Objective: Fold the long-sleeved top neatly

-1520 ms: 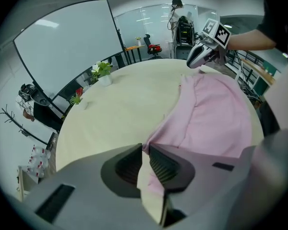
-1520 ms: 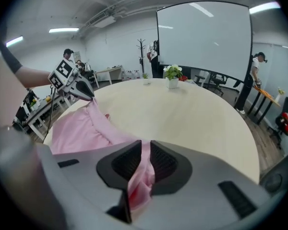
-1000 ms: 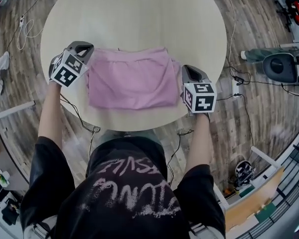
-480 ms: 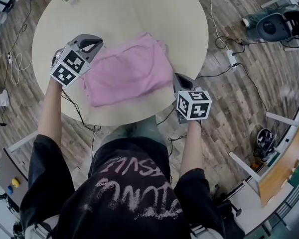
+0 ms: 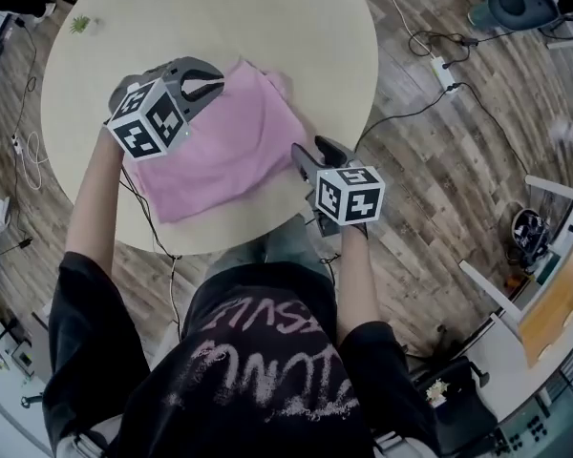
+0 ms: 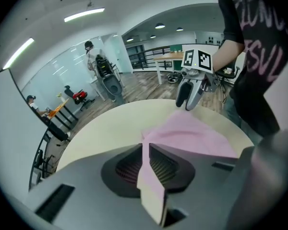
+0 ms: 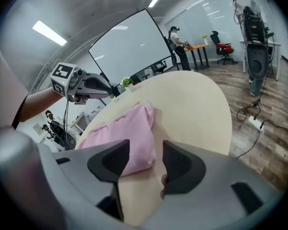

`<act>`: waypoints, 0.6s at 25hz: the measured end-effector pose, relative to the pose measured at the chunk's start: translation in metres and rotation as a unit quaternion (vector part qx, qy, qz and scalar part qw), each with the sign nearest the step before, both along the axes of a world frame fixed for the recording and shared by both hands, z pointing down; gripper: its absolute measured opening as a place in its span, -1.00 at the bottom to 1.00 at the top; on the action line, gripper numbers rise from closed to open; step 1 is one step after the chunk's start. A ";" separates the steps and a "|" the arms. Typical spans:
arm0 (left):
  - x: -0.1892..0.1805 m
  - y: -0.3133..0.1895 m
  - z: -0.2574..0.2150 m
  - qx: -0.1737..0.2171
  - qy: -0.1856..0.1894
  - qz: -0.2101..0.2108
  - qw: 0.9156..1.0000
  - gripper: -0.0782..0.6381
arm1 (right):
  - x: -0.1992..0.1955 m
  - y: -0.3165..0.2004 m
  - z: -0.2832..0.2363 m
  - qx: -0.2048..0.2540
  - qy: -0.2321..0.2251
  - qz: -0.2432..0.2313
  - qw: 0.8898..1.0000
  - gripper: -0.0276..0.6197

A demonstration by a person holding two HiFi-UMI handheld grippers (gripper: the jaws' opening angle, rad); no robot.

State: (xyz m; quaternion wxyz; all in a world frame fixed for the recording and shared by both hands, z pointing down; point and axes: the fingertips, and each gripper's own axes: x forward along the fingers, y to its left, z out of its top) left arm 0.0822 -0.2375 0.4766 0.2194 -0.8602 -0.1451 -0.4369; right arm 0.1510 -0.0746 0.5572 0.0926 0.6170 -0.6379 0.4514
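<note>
A round cream surface (image 5: 267,27) is shown on a wood-plank floor (image 5: 439,179), with a power strip (image 5: 446,69) lying nearby and a small plant (image 5: 80,24) at the far edge. Glass partitions (image 6: 72,71) and strip lights (image 6: 84,14) are seen in the office beyond.

A pink long-sleeved top (image 5: 220,151), already folded to a rectangle, is laid near the person's side of the surface. The left tongs (image 5: 213,84) are being opened, with a fold at the top's far corner still caught between the pads. The right tongs (image 5: 310,151) are being spread wide at the near right corner, and the cloth edge between the jaws is left untouched.

Black-and-white square codes are carried on the marker cubes (image 5: 349,194). Pale lettering on the person's black T-shirt (image 5: 258,351) is seen upside down and cannot be read in full.

Compared with a second earlier, the top is now slanted rather than square to the person. The left tongs are now over its far corner rather than beside its left edge.
</note>
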 end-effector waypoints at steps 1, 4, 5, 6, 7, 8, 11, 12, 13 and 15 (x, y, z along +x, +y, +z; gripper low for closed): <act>0.009 0.003 0.006 -0.004 -0.006 0.015 1.000 -0.57 | 0.000 -0.001 0.004 -0.006 -0.007 -0.003 1.000 -0.21; 0.029 0.005 0.029 0.005 -0.034 0.054 0.998 -0.41 | 0.002 -0.012 0.013 -0.011 -0.019 -0.009 1.000 -0.20; 0.035 0.005 0.037 0.006 -0.044 0.066 0.997 -0.37 | 0.003 -0.016 0.016 -0.011 -0.022 -0.013 1.000 -0.20; 0.040 0.007 0.044 0.004 -0.052 0.077 0.996 -0.34 | 0.003 -0.018 0.019 -0.014 -0.026 -0.017 0.999 -0.20; 0.045 0.011 0.052 0.000 -0.058 0.088 0.994 -0.31 | 0.002 -0.019 0.022 -0.019 -0.029 -0.022 0.999 -0.20; 0.050 0.014 0.059 -0.005 -0.063 0.097 0.993 -0.29 | 0.001 -0.018 0.025 -0.025 -0.032 -0.028 0.999 -0.20; 0.063 0.018 0.076 -0.005 -0.075 0.116 0.990 -0.25 | -0.003 -0.019 0.031 -0.037 -0.039 -0.043 0.998 -0.24; 0.067 0.017 0.081 -0.005 -0.080 0.121 0.989 -0.24 | -0.005 -0.020 0.032 -0.038 -0.041 -0.047 0.997 -0.25; 0.070 0.016 0.086 -0.006 -0.085 0.124 0.989 -0.24 | -0.008 -0.022 0.033 -0.039 -0.044 -0.051 0.997 -0.27; 0.074 0.018 0.096 -0.015 -0.097 0.132 0.986 -0.24 | -0.013 -0.023 0.036 -0.043 -0.050 -0.058 0.996 -0.31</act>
